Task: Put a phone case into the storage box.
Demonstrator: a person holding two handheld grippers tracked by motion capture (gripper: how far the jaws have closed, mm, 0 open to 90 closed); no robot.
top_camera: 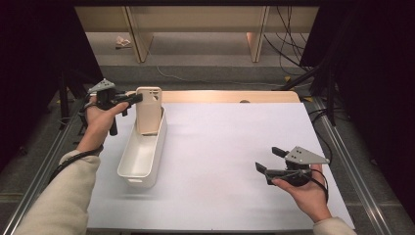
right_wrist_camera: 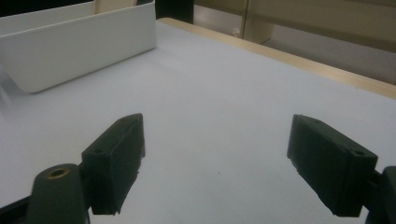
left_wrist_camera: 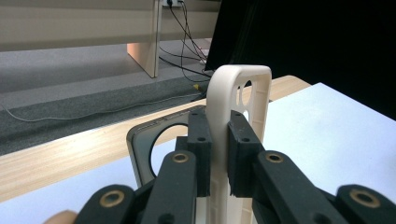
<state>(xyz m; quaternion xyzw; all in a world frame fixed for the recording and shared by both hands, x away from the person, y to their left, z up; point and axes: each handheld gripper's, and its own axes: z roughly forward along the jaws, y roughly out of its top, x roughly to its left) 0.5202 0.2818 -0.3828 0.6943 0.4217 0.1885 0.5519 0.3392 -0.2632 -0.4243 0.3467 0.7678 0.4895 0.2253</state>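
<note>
While the right tongs (top_camera: 268, 159) are resting low over the near right of the white desk (top_camera: 230, 147), jaws spread wide with nothing between them, bare surface is lying all around. Further left, a white bin (top_camera: 142, 156) is sitting lengthwise on the desk. At its far end, the left tongs (left_wrist_camera: 218, 154) are clamping a beige phone case (top_camera: 149, 110), holding it upright with its lower edge inside the bin. Beyond, the wooden desk edge (top_camera: 230, 96), grey floor and loose cables (top_camera: 288, 44) are showing.

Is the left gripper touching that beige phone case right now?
Touching. In the left gripper view, the left gripper has both jaws pressed against the edge of the phone case, with no gap on either side.
</note>
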